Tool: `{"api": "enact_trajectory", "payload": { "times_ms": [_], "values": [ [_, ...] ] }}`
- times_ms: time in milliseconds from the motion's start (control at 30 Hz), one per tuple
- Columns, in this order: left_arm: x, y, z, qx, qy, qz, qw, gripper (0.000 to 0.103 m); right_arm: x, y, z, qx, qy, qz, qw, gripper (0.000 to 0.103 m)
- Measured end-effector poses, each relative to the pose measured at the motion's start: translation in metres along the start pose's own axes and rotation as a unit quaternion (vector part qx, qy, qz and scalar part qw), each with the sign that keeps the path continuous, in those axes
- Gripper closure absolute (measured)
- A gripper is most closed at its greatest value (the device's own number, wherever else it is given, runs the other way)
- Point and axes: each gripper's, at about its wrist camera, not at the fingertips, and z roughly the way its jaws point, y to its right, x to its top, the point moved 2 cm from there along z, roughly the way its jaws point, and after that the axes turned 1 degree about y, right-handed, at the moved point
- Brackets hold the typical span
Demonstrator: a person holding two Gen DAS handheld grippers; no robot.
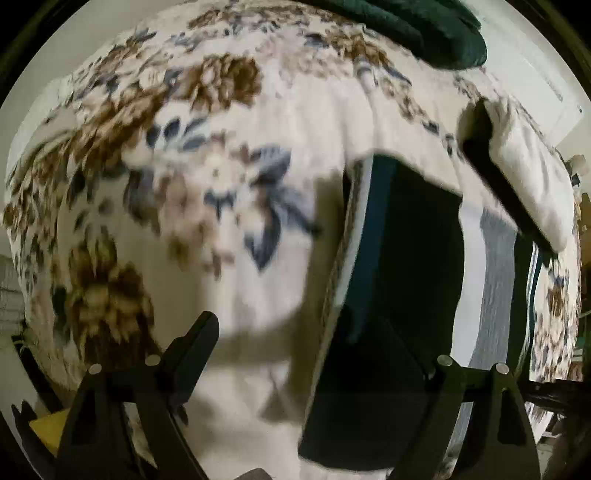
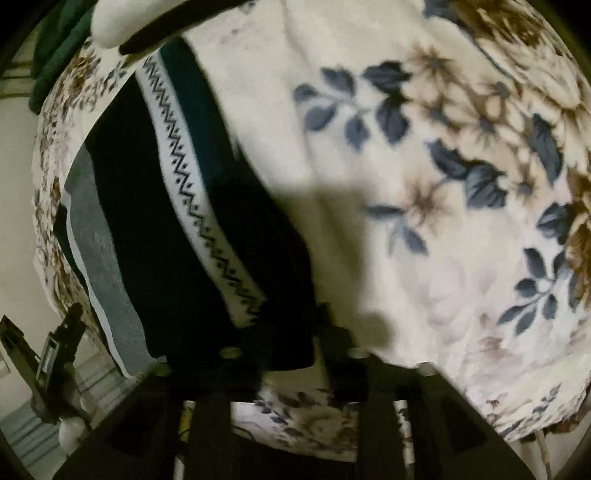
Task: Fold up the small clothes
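Left gripper (image 1: 314,354): jaws wide, empty, over dark striped garment (image 1: 388,277) edge on floral blanket (image 1: 184,166). Right gripper (image 2: 291,332): jaws partly apart, garment's near corner between; grip unclear.

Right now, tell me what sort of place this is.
Probably a bedroom: a floral fleece blanket covers a soft bed-like surface, a folded dark patterned garment lies on it, and green clothing waits beyond.
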Motion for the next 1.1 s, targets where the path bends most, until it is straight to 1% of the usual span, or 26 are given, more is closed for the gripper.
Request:
{"api": "enact_trajectory", "payload": {
  "times_ms": [67, 100, 133, 200, 233, 267, 300, 333, 367, 400, 433, 467, 500, 533, 633, 667, 700, 767, 800, 833, 867, 900, 967, 1033, 1067, 1100],
  "values": [
    [0.018, 0.001, 0.005, 0.000, 0.015, 0.009, 0.9999, 0.015, 0.015, 0.000, -0.018, 0.027, 0.036, 0.000, 0.999, 0.061],
    [0.031, 0.004, 0.013, 0.000, 0.017, 0.016, 0.9997, 0.015, 0.023, -0.002, -0.024, 0.032, 0.052, -0.005, 0.998, 0.054],
    [0.040, 0.005, 0.019, -0.006, 0.017, 0.019, 0.9997, 0.015, 0.032, -0.006, -0.029, 0.038, 0.067, -0.013, 0.997, 0.051],
    [0.057, 0.011, 0.034, -0.019, 0.012, 0.024, 0.9995, 0.016, 0.059, -0.020, -0.032, 0.048, 0.094, -0.039, 0.994, 0.051],
    [0.066, 0.015, 0.043, -0.029, 0.008, 0.025, 0.9992, 0.017, 0.069, -0.026, -0.032, 0.046, 0.101, -0.048, 0.993, 0.051],
    [0.074, 0.019, 0.051, -0.048, 0.003, 0.028, 0.9984, 0.017, 0.083, -0.036, -0.028, 0.045, 0.109, -0.066, 0.991, 0.051],
    [0.079, 0.022, 0.057, -0.057, -0.002, 0.029, 0.9979, 0.019, 0.091, -0.046, -0.025, 0.046, 0.109, -0.077, 0.990, 0.051],
    [0.084, 0.025, 0.065, -0.072, -0.009, 0.028, 0.9969, 0.034, 0.103, -0.051, -0.022, 0.047, 0.104, -0.086, 0.990, 0.048],
    [0.087, 0.027, 0.069, -0.092, -0.013, 0.026, 0.9953, 0.052, 0.114, -0.058, -0.016, 0.052, 0.097, -0.093, 0.990, 0.047],
    [0.090, 0.030, 0.073, -0.116, -0.020, 0.022, 0.9927, 0.082, 0.123, -0.067, -0.008, 0.056, 0.088, -0.096, 0.990, 0.047],
    [0.093, 0.032, 0.073, -0.118, -0.020, 0.020, 0.9926, 0.082, 0.130, -0.074, 0.001, 0.058, 0.079, -0.099, 0.990, 0.048],
    [0.096, 0.033, 0.068, -0.121, -0.010, 0.020, 0.9924, 0.084, 0.133, -0.078, 0.005, 0.061, 0.075, -0.101, 0.990, 0.052],
    [0.097, 0.035, 0.063, -0.127, -0.002, 0.021, 0.9917, 0.084, 0.141, -0.083, 0.007, 0.063, 0.085, -0.103, 0.989, 0.083],
    [0.098, 0.035, 0.060, -0.132, 0.000, 0.019, 0.9911, 0.085, 0.142, -0.085, 0.004, 0.056, 0.100, -0.103, 0.988, 0.092],
    [0.103, 0.029, 0.060, -0.146, -0.003, 0.001, 0.9892, 0.085, 0.142, -0.093, -0.010, 0.046, 0.142, -0.092, 0.984, 0.094],
    [0.105, 0.027, 0.065, -0.151, -0.009, -0.006, 0.9885, 0.085, 0.142, -0.092, -0.013, 0.042, 0.152, -0.086, 0.984, 0.094],
    [0.107, 0.026, 0.070, -0.153, -0.012, -0.012, 0.9882, 0.085, 0.142, -0.084, -0.016, 0.040, 0.153, -0.079, 0.984, 0.094],
    [0.109, 0.027, 0.083, -0.153, -0.023, -0.011, 0.9880, 0.084, 0.149, -0.078, -0.006, 0.033, 0.136, -0.062, 0.988, 0.094],
    [0.110, 0.029, 0.089, -0.149, -0.031, -0.008, 0.9883, 0.084, 0.153, -0.073, 0.003, 0.033, 0.119, -0.050, 0.991, 0.094],
    [0.111, 0.030, 0.091, -0.149, -0.036, -0.010, 0.9881, 0.080, 0.155, -0.071, 0.007, 0.035, 0.109, -0.043, 0.992, 0.092],
    [0.111, 0.030, 0.087, -0.146, -0.037, -0.006, 0.9886, 0.079, 0.157, -0.069, 0.007, 0.037, 0.099, -0.036, 0.994, 0.090],
    [0.111, 0.031, 0.084, -0.138, -0.039, 0.002, 0.9896, 0.073, 0.156, -0.068, 0.006, 0.042, 0.093, -0.034, 0.994, 0.083],
    [0.108, 0.030, 0.068, -0.119, -0.036, 0.016, 0.9921, 0.071, 0.144, -0.060, -0.010, 0.058, 0.084, -0.028, 0.994, 0.071],
    [0.100, 0.025, 0.050, -0.104, -0.020, 0.020, 0.9941, 0.069, 0.123, -0.047, -0.028, 0.073, 0.081, -0.020, 0.994, 0.057],
    [0.093, 0.021, 0.041, -0.092, -0.014, 0.022, 0.9955, 0.069, 0.107, -0.039, -0.035, 0.082, 0.078, -0.013, 0.993, 0.055],
    [0.088, 0.018, 0.035, -0.078, -0.012, 0.021, 0.9966, 0.067, 0.094, -0.031, -0.040, 0.086, 0.073, -0.004, 0.994, 0.054]
  ]
}}
